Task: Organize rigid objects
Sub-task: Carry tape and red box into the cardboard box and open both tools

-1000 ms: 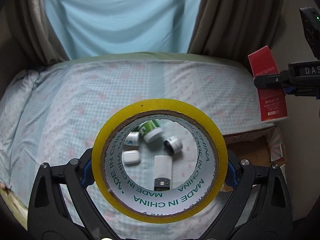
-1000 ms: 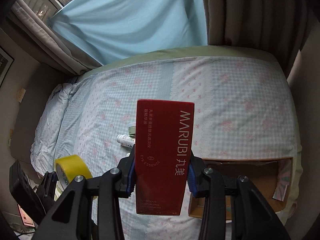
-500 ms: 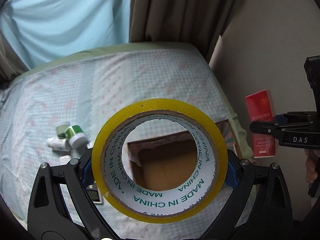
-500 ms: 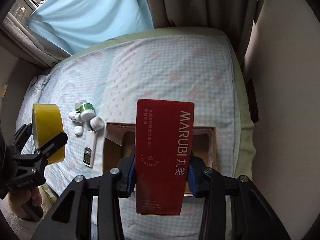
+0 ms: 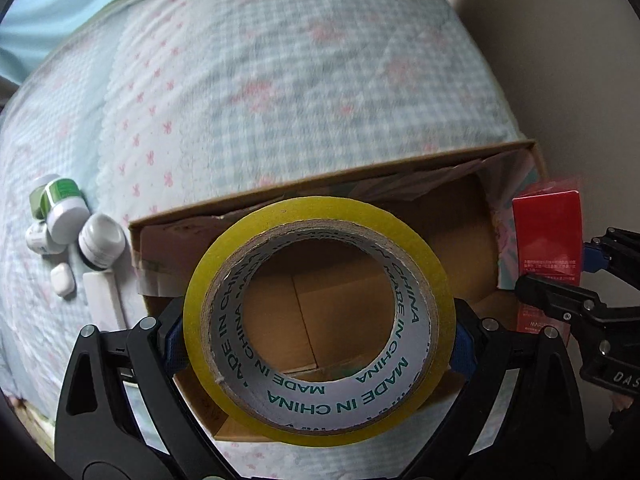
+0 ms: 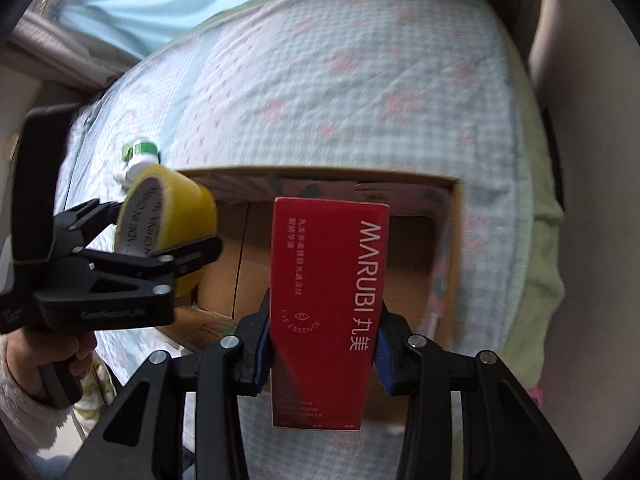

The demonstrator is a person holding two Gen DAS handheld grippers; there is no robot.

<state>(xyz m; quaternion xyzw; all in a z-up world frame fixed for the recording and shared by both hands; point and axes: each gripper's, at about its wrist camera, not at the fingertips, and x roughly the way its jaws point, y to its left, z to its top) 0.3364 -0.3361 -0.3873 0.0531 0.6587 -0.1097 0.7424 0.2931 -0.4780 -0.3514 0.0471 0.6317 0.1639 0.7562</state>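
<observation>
My left gripper (image 5: 318, 344) is shut on a yellow tape roll (image 5: 408, 224) and holds it over the open cardboard box (image 5: 360, 176) on the bed. The roll also shows in the right wrist view (image 6: 176, 208). My right gripper (image 6: 320, 344) is shut on a red MARUBI carton (image 6: 328, 300), upright above the box's (image 6: 456, 216) right half. The carton shows at the right in the left wrist view (image 5: 548, 236). The box floor (image 5: 328, 312) looks bare.
Several small items lie on the bedspread left of the box: green-and-white jars (image 5: 64, 208), a white jar (image 5: 102, 240), an earbud case (image 5: 63, 279), a flat white device (image 5: 105, 300). A wall (image 6: 592, 160) runs along the bed's right side.
Both grippers have dropped closer to the box with their loads. The tape roll and the red carton now hang over the box opening; the box fills much more of both views.
</observation>
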